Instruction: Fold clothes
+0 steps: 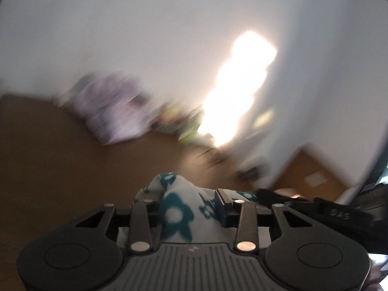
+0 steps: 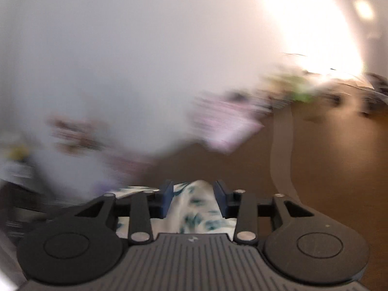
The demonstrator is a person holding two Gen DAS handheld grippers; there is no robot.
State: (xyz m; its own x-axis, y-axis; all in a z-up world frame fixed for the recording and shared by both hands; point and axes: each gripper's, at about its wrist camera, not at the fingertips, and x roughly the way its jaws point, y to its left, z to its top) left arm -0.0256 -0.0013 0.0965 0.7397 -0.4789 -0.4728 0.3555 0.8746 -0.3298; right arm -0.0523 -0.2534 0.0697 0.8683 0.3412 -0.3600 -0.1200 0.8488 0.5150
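While the left wrist view is smeared by motion, it shows the left gripper (image 1: 191, 203) with its jaws closed onto a bunched fold of the white garment with teal flowers (image 1: 178, 212), the cloth filling the gap between the fingers and rising just above their tips. The pinch on a gathered edge appears meant to lift the cloth off the brown worktop (image 1: 48, 169) so that it hangs free for folding; that is a judgement. Beyond it, near the far edge of the worktop against the pale wall (image 1: 145, 36), lies a blurred pale lilac heap (image 1: 111, 111), probably more laundry, with greenish clutter (image 1: 191, 131) beside a glaring light patch. A dark object, seemingly the other tool (image 1: 339, 215), intrudes at the lower right, close alongside. From the right wrist view, the right gripper (image 2: 194, 198) likewise has its blue-padded fingers (image 2: 167, 198) clamped on the same flowered cloth (image 2: 196, 208), which trails back beneath the tool. Both holds sit close together, consistent with taking two points along one edge. Ahead, the lilac heap (image 2: 225, 126) lies well apart on the worktop (image 2: 327, 169); a pale upright strip (image 2: 281, 150), unidentifiable, stands to the right. Nothing visible obstructs the held cloth, though blur limits certainty.
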